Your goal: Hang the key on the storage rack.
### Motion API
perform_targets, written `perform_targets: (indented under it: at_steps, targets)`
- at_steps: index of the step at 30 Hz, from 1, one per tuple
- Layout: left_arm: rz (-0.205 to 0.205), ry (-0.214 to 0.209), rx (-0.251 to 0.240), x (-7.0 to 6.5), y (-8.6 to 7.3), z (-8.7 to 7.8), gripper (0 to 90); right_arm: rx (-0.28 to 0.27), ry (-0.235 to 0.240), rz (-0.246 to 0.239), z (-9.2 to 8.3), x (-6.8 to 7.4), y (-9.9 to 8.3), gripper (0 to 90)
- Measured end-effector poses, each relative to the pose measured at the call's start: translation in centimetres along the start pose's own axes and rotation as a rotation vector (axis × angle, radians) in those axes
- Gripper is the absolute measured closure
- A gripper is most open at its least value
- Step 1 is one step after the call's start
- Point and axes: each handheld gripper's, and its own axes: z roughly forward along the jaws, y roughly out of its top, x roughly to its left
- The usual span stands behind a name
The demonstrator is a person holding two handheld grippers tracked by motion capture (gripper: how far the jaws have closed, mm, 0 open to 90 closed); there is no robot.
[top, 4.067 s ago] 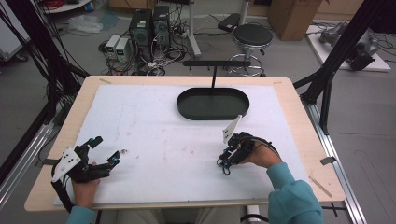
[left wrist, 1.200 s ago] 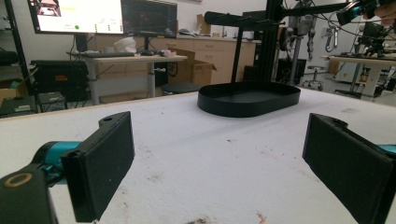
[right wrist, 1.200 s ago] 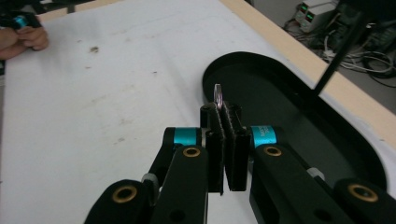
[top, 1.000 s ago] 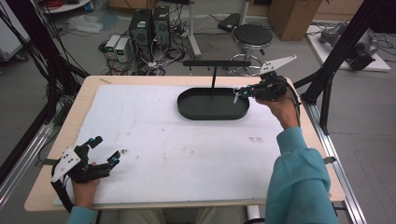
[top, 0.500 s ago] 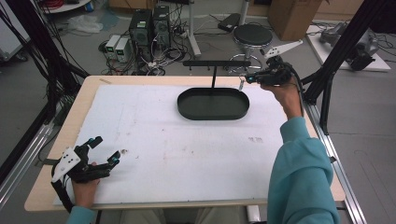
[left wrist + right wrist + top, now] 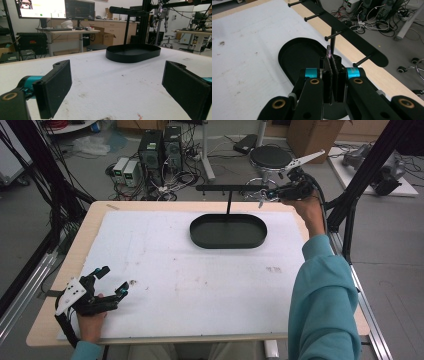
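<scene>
Reaching out toward one o'clock on the table, the right gripper (image 6: pixel 270 195) is held up at the far right end of the black bar of the stand (image 6: pixel 227 187), its jaws pressed together on a small thin metal piece (image 6: pixel 328 52) whose top edge pokes up between the pads; what the piece is cannot be made out. In the right gripper view the bar's pegs (image 6: pixel 332 36) stick out sideways just beyond the jaws, with the black oval tray (image 6: pixel 228 231) below them. The tray sits at twelve o'clock on the white mat (image 6: pixel 200 285), with the stand's post rising from its far rim. Down at seven o'clock the left gripper (image 6: pixel 112 280) rests low on the mat in the person's left hand (image 6: pixel 90 322), its jaws spread wide apart and holding nothing; its own view looks between the two black pads (image 6: pixel 53 86) across the stained mat toward the tray (image 6: pixel 133 53). A teal sleeve (image 6: pixel 322 300) covers the right arm along the table's three o'clock edge.
</scene>
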Motion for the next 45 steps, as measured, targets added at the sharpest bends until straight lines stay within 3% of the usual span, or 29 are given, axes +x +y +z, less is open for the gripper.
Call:
perform_targets:
  at_steps: [13, 28, 45]
  targets:
    - [0.000, 0.000, -0.002, 0.0, 0.0, 0.0, 9.4, 0.029, -0.002, 0.034, 1.5, -1.4, -0.6, 89.2]
    - [-0.004, 0.000, -0.002, 0.0, 0.0, 0.0, 9.4, 0.065, -0.037, 0.058, 2.9, -1.8, -1.0, 89.1]
    - [0.000, -0.001, 0.000, 0.0, 0.0, 0.0, 9.4, 0.043, -0.083, 0.076, 3.4, -2.6, -1.4, 89.1]
